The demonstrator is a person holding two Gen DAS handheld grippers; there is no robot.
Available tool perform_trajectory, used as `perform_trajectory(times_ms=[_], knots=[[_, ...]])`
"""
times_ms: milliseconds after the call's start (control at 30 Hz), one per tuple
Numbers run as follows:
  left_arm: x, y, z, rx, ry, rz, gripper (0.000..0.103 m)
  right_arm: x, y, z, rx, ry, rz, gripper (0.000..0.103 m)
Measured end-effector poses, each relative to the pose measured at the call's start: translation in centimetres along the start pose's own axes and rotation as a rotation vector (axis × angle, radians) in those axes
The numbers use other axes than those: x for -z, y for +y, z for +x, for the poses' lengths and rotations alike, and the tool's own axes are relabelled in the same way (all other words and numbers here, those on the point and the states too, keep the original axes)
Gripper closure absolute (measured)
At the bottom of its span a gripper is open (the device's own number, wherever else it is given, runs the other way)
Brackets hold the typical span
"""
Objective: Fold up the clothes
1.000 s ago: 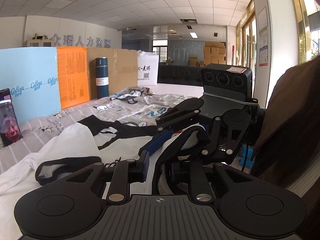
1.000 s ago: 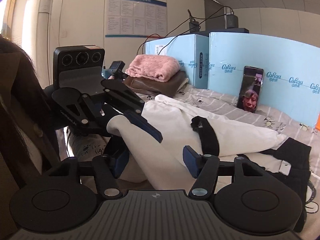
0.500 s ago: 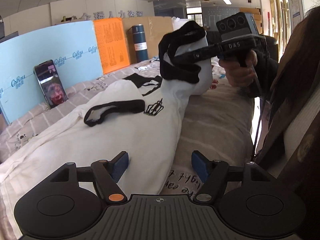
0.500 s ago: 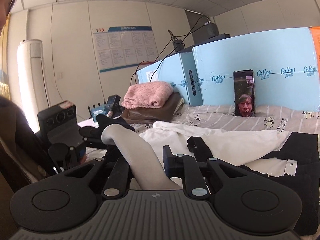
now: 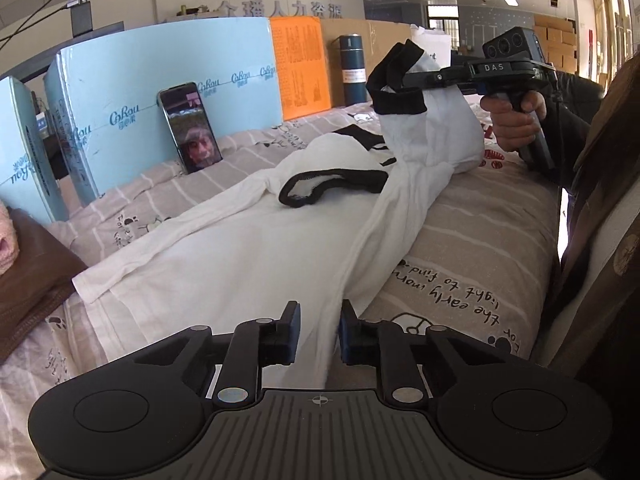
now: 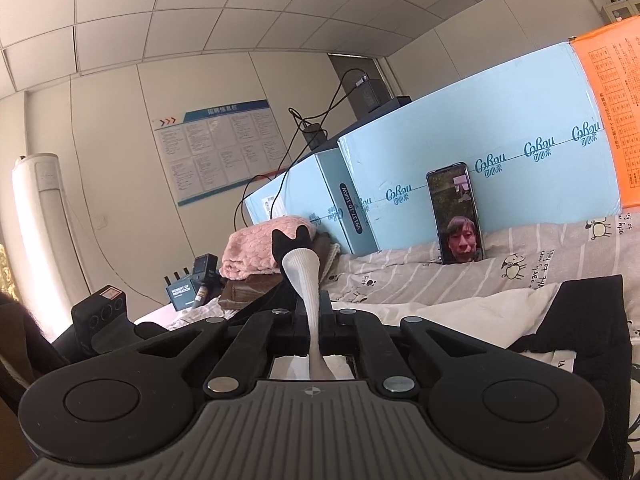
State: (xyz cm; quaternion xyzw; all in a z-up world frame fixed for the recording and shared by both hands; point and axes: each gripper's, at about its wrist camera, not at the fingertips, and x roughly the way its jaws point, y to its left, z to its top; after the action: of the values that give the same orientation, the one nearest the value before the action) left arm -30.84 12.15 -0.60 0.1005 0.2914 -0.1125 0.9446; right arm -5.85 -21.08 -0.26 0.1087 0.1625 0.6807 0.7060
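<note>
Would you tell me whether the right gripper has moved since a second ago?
Yes. In the left wrist view the right gripper, shut on the white sleeve, has risen and drawn away, now level with the blue bottle.

A phone [image 5: 190, 128] stands upright on the striped bedsheet [image 5: 480, 240], leaning against a light blue board [image 5: 168, 92] printed with a repeated logo — its screen shows a man's face. Beside the blue board stands an orange sheet [image 5: 300, 66] covered in small print, then brown cardboard with a dark blue cylindrical flask [image 5: 353, 70] in front of it. A folded pink blanket [image 6: 260, 250] lies on top of a brown folded item — both at the bed's end, near a second blue box [image 6: 312, 200]. A notice board [image 6: 218, 148] hangs on the wall, with a tall white air conditioner [image 6: 40, 232] standing to its left.
</note>
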Motion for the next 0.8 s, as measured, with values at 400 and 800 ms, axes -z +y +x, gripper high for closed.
perform_trajectory(times_ms=[400,800], knots=[[-0.2,6.7,0.8,-0.023,0.094,-0.095,0.055,0.8,-4.8,3.5,0.325,0.166,0.119,0.096],[1.9,8.3,-1.0,-0.328,0.028,-0.309,0.017,0.7,-4.9,4.6,0.480,0.191,0.095,0.035]])
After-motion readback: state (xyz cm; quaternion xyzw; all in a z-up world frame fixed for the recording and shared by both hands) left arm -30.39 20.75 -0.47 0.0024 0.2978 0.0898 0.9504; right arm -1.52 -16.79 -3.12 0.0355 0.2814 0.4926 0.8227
